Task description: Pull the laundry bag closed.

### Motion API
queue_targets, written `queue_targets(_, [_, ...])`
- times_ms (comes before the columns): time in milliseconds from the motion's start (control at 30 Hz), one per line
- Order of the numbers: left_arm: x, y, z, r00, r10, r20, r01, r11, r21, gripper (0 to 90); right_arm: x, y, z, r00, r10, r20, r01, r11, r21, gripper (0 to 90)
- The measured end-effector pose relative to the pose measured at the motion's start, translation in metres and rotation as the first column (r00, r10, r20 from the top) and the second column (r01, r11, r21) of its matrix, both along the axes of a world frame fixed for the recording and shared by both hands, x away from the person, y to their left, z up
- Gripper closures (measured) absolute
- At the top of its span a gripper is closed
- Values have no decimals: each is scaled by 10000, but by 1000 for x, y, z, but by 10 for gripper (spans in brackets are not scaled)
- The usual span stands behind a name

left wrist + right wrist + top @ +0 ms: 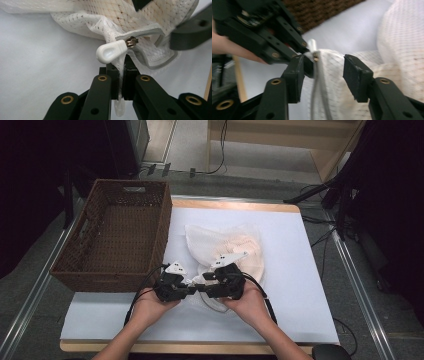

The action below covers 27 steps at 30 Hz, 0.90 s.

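While the left tongs (pixel 120 82) pinch a strip of white mesh just under the zip pull (pixel 111 51), the right tongs (pixel 323 75) are wide open and hold nothing — the zip end sits between their two jaws. The mesh bag (pixel 225 247) lies in the middle of the counter (pixel 290 270), toward its near edge, beside the basket (pixel 120 235). Its zip (pixel 145 33) runs away from the left tongs, toward the right ones — so the right tongs are nearest for grabbing the pull.
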<state>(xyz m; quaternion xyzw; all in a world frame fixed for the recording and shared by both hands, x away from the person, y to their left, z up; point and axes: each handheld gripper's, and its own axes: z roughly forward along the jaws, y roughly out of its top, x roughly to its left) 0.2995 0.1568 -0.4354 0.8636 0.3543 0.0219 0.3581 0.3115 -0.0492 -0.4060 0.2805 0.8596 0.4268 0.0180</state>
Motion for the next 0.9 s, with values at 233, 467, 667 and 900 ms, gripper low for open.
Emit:
queue_targets(233, [-3,1,0,9998,116,166,-116,9999,-23,875,0,2,4,9994,-72,349,72,10000,3,536])
queue_targets(467, [-7,1,-1,9996,164,241,-164,9999,-5,875,6,8,7,9991,-408,114,407,9991,113,730])
queue_targets(667, [-10,1,0,9994,202,279,-201,9998,-61,875,6,18,11,9981,-372,499,380,9991,-161,900])
queue_targets(900, [-13,-2,1,9984,255,498,-249,9996,-131,875,14,26,7,9994,-320,152,322,9993,-173,900])
